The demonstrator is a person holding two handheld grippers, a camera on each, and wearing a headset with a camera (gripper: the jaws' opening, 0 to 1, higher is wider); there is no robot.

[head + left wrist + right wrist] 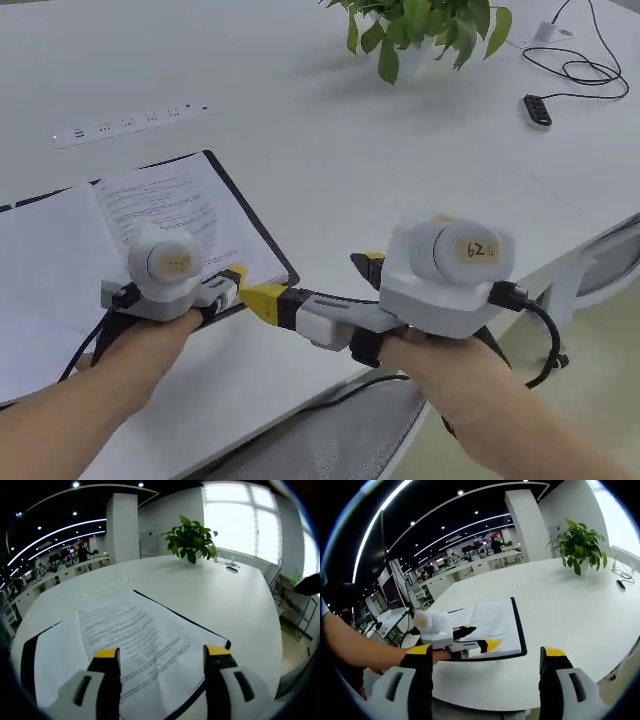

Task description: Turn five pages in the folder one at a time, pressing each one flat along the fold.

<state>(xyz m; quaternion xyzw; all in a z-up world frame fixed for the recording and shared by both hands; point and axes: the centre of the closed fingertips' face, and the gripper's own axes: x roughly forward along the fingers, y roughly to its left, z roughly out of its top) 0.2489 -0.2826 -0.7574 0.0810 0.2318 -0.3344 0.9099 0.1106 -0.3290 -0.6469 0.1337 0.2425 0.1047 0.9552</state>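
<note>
Left tool [162, 652], jaws apart, perhaps touches the folder [150, 630]; right tool [485, 651] gapes.

The folder [160, 220] lies on the table [330, 150] near its front edge, the plant [420, 25] well behind, rightward.

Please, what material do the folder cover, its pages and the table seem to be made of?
The folder cover: thin black matte edge, probably plastic or coated board. The pages: white printed paper, slightly curved. The table: smooth white top with soft sheen, likely laminate, not certain.
</note>
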